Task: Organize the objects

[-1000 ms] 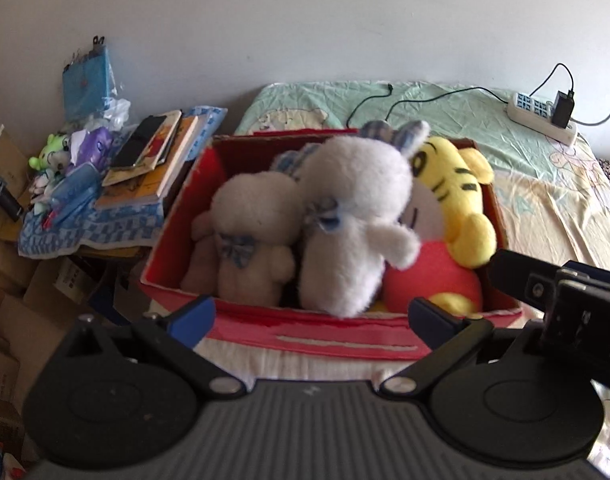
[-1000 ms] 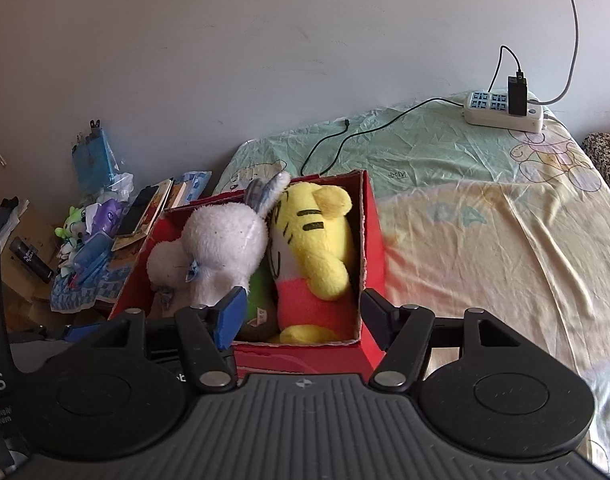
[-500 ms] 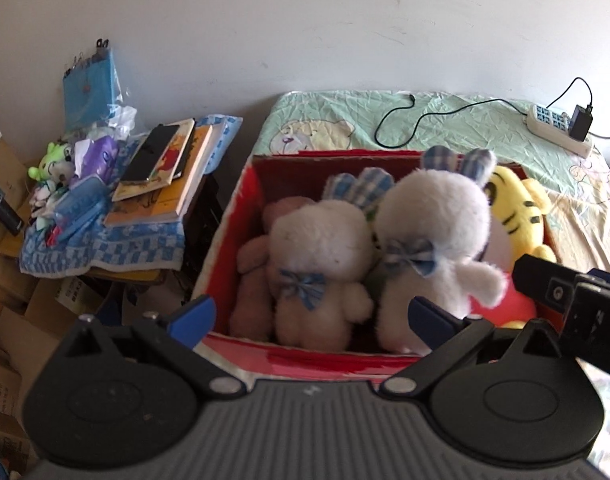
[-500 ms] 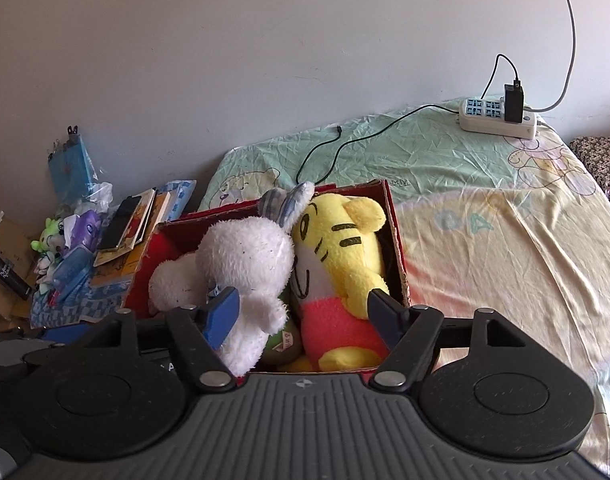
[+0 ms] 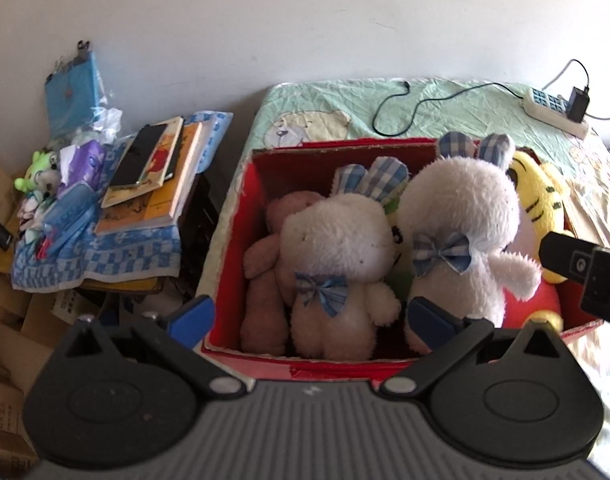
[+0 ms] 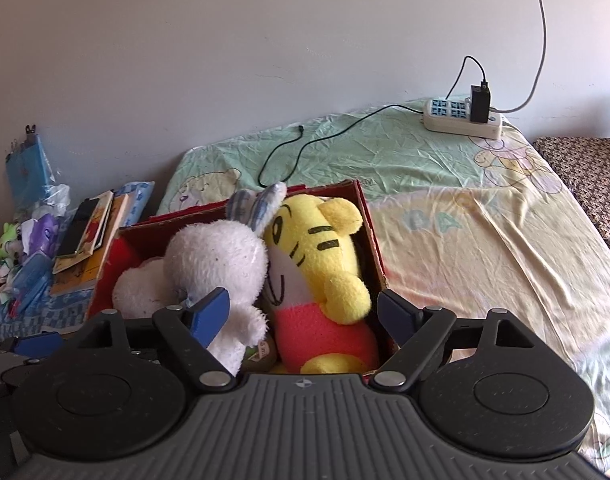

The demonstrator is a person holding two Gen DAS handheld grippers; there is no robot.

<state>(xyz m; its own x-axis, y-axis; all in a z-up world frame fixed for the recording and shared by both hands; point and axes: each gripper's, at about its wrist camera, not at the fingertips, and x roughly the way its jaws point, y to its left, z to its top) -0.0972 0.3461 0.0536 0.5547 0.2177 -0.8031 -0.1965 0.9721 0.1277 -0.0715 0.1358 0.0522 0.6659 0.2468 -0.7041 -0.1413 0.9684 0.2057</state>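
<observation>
Holding both tools spread and empty: my left gripper (image 5: pixel 309 314) sits over the red box's (image 5: pixel 241 216) near wall, directly before the nearer white rabbit (image 5: pixel 337 256). My right gripper (image 6: pixel 303 310) faces the yellow tiger (image 6: pixel 317 256), standing upright at the box's right end, so right is nearer it.

On the bedsheet (image 6: pixel 485 248), just right of the red box (image 6: pixel 371 224): big pale blue letters, probably "BA", with the rest lost in the folds. Just behind the far rim of the red box, some small dark print on the sheet, too small to read. Inside the red box, at its near side, a round label (image 6: pixel 261 350) with tiny print, not legible. Left of the red box, print on the books (image 5: pixel 157 200) and the cartons (image 5: pixel 71 302), too blurred for any word.
</observation>
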